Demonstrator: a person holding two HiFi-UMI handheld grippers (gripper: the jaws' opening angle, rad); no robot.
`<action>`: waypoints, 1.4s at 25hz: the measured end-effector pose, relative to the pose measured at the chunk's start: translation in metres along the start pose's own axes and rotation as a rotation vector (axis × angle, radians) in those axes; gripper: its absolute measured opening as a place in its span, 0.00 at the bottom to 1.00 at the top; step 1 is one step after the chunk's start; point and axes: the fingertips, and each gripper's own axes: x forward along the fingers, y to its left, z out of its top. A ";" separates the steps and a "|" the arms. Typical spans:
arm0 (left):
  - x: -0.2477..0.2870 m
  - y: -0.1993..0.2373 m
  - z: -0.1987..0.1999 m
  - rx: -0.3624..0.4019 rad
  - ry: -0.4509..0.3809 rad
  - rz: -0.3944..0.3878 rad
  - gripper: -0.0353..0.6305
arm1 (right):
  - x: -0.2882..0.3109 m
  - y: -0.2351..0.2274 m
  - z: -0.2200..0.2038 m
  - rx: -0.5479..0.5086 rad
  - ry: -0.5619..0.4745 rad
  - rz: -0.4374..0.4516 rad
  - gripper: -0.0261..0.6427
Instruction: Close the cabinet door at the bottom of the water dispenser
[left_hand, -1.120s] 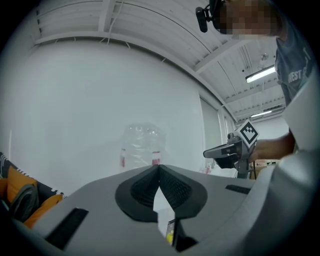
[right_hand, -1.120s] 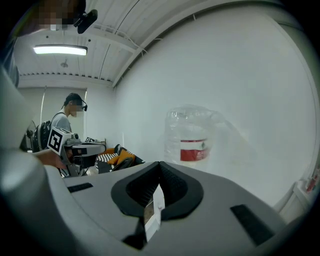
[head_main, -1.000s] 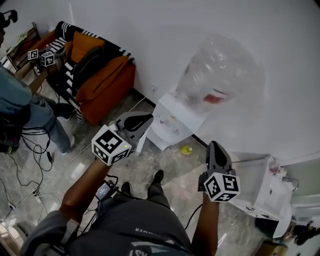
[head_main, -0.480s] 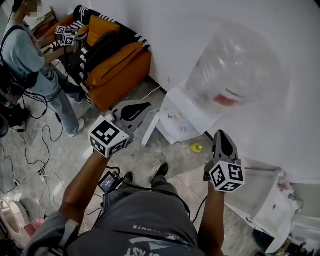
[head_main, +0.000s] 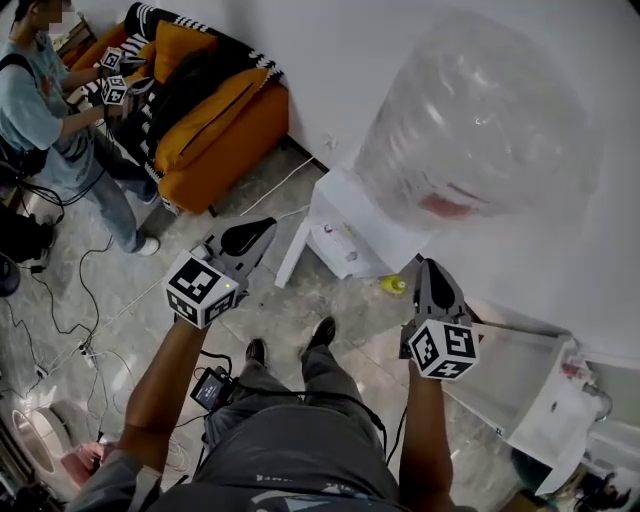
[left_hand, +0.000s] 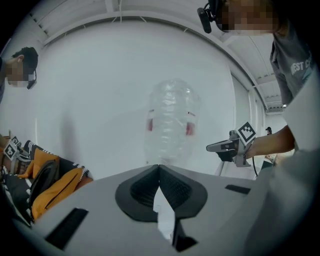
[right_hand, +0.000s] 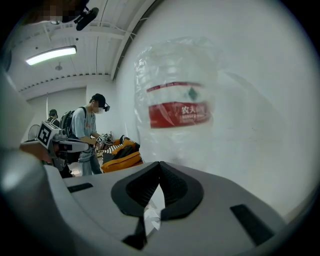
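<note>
White cabinet door (head_main: 292, 254) swung open below water dispenser (head_main: 372, 238)

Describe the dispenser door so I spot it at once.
Find the big clear bottle by the white wall; the white dispenser stands under it. The door is the thin white panel jutting over the floor beside it, the only part swung open.

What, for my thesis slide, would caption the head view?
Left hand-held gripper and right hand-held gripper, both shut, face a water dispenser with bottle on top, cabinet door open.
</note>
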 end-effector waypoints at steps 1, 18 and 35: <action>0.003 0.002 -0.006 -0.002 0.010 -0.001 0.08 | 0.004 -0.002 -0.004 0.004 0.007 -0.004 0.07; 0.063 0.019 -0.124 -0.061 0.202 -0.075 0.08 | 0.022 -0.043 -0.092 0.101 0.100 -0.135 0.07; 0.091 0.030 -0.298 -0.104 0.428 -0.096 0.08 | 0.036 -0.061 -0.221 0.199 0.203 -0.202 0.07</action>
